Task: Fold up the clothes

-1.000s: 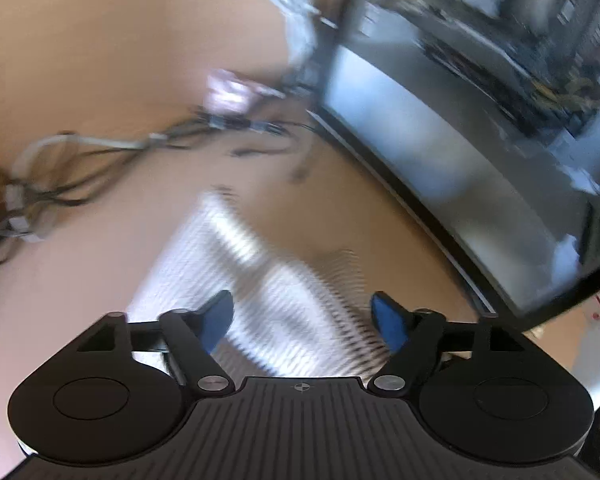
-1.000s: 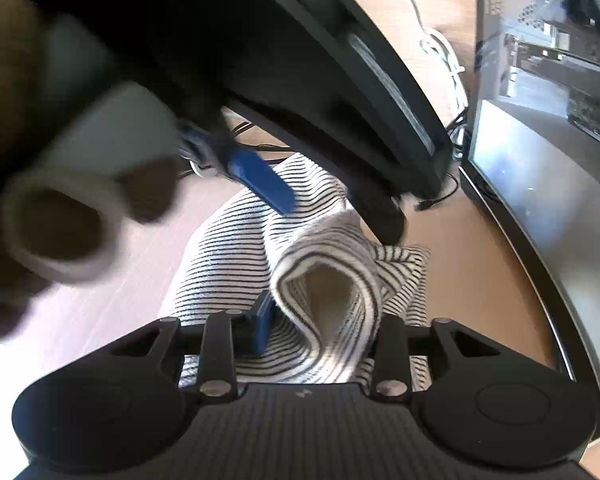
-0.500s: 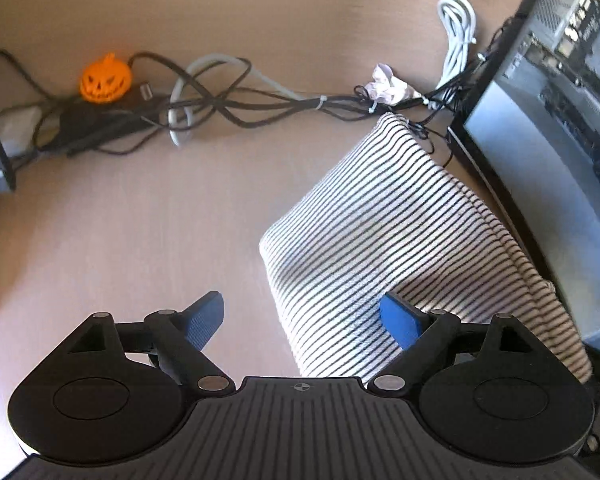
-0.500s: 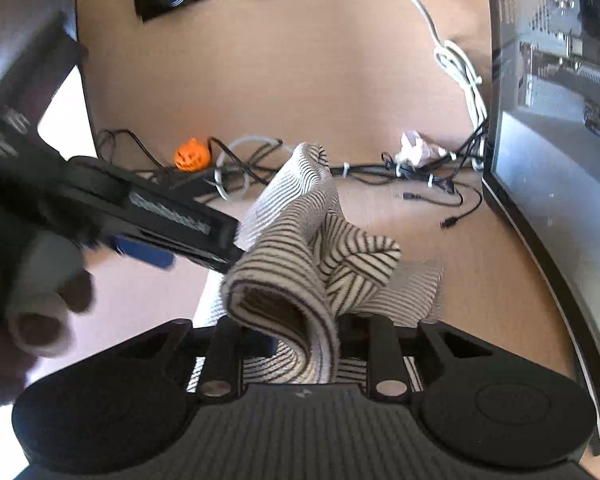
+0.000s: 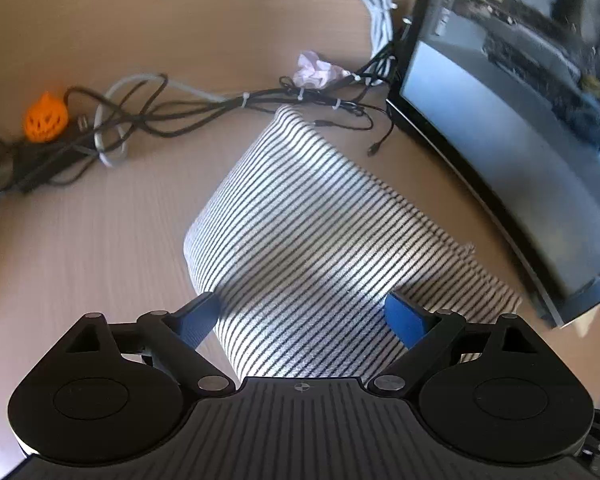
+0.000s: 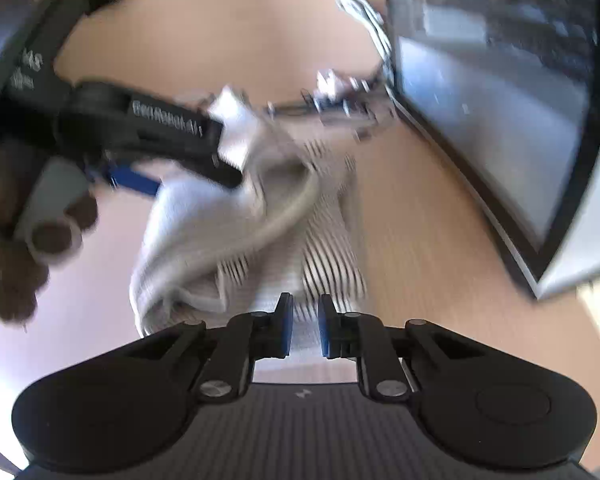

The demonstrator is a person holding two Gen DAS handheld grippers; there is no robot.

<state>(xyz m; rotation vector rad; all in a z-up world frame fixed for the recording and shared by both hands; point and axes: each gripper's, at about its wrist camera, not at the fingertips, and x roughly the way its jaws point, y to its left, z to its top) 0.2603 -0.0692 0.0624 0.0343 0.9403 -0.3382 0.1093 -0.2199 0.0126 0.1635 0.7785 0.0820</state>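
A white garment with thin black stripes (image 5: 312,236) lies folded on the wooden table. My left gripper (image 5: 302,318) hovers over its near end with jaws wide open and empty. In the right wrist view the same garment (image 6: 252,232) is blurred and bunched. My right gripper (image 6: 303,326) sits at its near edge with the jaws nearly closed; a small gap shows between the blue pads and no cloth is clearly pinched. The left gripper (image 6: 140,178) and the hand holding it show at the left of that view, over the cloth.
A dark monitor (image 5: 520,140) stands at the right, close to the garment. A tangle of cables (image 5: 180,108), an orange pumpkin figure (image 5: 46,118) and a crumpled paper (image 5: 316,70) lie behind the garment.
The right gripper let the raised fold drop and its jaws now stand nearly closed at the cloth's near edge. The left gripper stayed open and shifted slightly over the garment.
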